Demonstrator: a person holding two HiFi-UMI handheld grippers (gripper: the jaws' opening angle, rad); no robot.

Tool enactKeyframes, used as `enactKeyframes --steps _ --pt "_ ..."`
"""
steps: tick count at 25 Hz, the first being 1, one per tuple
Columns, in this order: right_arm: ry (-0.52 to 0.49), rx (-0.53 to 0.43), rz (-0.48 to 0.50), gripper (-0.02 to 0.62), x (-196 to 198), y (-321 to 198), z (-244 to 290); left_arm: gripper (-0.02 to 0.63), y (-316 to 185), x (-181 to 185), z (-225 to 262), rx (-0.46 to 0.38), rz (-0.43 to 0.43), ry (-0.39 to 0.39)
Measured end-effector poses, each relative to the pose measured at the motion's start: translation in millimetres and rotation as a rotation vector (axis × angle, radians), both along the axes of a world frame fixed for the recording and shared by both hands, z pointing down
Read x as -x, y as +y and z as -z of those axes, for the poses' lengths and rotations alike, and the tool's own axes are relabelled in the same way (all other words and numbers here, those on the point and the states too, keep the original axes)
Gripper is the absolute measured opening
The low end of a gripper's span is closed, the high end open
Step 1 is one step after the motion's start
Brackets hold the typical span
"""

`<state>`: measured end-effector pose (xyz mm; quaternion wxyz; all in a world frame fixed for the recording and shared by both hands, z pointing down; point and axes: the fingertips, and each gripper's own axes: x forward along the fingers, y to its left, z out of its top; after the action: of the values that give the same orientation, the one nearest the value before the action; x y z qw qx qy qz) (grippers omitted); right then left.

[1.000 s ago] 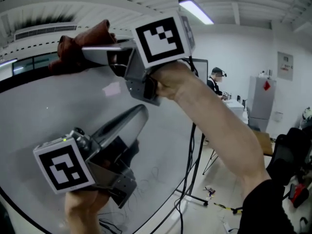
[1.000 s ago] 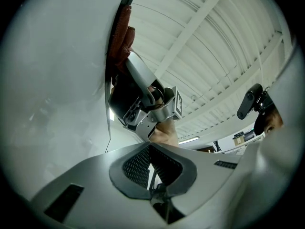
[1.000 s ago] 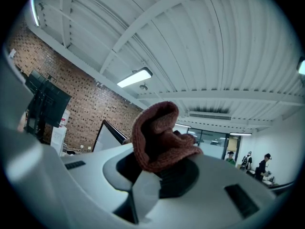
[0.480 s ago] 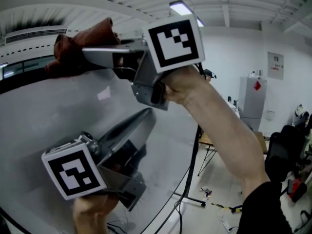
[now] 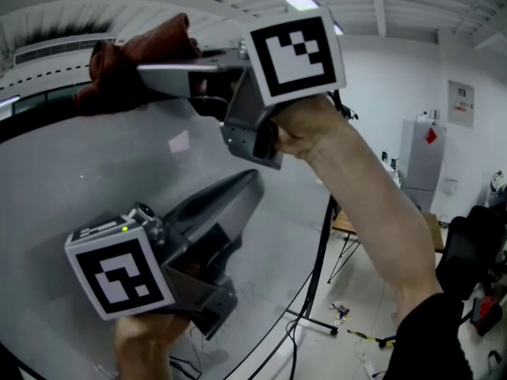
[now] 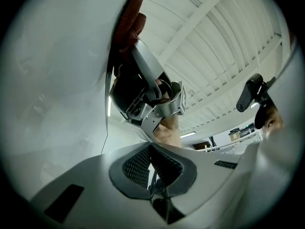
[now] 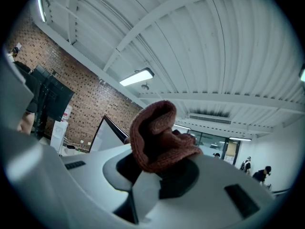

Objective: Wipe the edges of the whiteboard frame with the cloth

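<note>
Head view and two gripper views. One cloth (image 5: 131,54), reddish-brown and bunched, is pinched between the jaws of the right gripper (image 7: 157,171); in the right gripper view the cloth is seen rising out of the jaw tips in a folded lump, with its lower part caught between the two pads. In the head view the cloth is carried at the far left end of the right gripper's jaws and is laid against the dark upper frame (image 5: 36,117) of the single whiteboard (image 5: 71,204), so that the cloth lies on the board's top edge while the jaws reach in from the right. The same arrangement is shown from below in the left gripper view, where the cloth sits at the top of the frame's dark line. The left gripper (image 6: 151,162) is held lower, in front of the board's pale face; its jaws are pressed together, with nothing between the ribbed pads, and whether its tip touches the board cannot be told. Counted: two grippers, each bearing one marker cube, the right one's (image 5: 295,54) above and the left one's (image 5: 119,274) below; two hands, the right hand (image 5: 305,129) and the left hand (image 5: 142,340), one on each gripper; one cloth; one whiteboard. A single lit ceiling lamp (image 5: 305,0) is seen above the right gripper.
</note>
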<state>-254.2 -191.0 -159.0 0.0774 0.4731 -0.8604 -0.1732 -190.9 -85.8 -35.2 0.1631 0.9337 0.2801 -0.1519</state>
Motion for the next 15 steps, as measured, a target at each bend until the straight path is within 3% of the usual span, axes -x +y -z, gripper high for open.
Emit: enactKeyframes --steps 3,8,15 --pt "-0.011 0.007 0.006 0.078 -12.4 1.4 -2.4 -0.003 -0.2 -8.7 -1.4 0.024 0.007 -0.012" --pt "-0.019 0.005 0.013 0.078 -30.8 -13.9 -1.1 -0.003 -24.2 -24.1 2.4 -0.021 0.058 -0.009" --pt "-0.007 0.007 0.035 0.077 -38.1 -23.4 -3.9 -0.003 -40.1 -45.8 -7.3 0.010 0.066 -0.034"
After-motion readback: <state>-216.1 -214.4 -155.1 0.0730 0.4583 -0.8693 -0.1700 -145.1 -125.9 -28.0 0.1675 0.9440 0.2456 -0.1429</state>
